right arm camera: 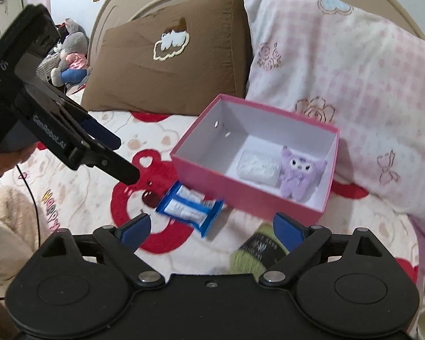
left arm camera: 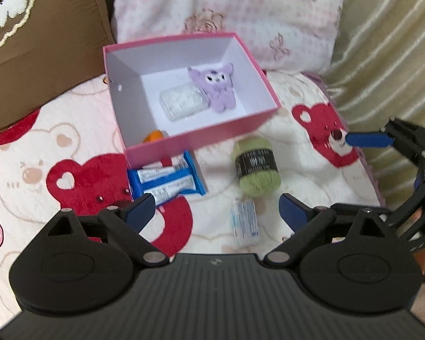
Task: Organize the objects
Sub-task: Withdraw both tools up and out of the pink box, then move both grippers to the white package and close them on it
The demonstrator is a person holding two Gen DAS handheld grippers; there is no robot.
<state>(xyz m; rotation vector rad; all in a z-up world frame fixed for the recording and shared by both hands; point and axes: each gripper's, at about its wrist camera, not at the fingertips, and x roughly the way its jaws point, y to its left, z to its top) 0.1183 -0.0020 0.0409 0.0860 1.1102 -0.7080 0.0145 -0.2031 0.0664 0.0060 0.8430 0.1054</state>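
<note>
Green yarn ball [left arm camera: 256, 167] on the blanket [left arm camera: 79, 130] by the pink box [left arm camera: 201, 138] looks light and squishy, so pinch its banded middle; your left gripper [left arm camera: 216, 208] and right gripper [right arm camera: 211, 226] are wide open, empty.

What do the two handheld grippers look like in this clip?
Both are black plastic with blue finger pads, ribbed bodies, round pivot housings and silver rivets. The left gripper shows white lettering on its side and a thin black cable in the right view. The right gripper matches it.
</note>
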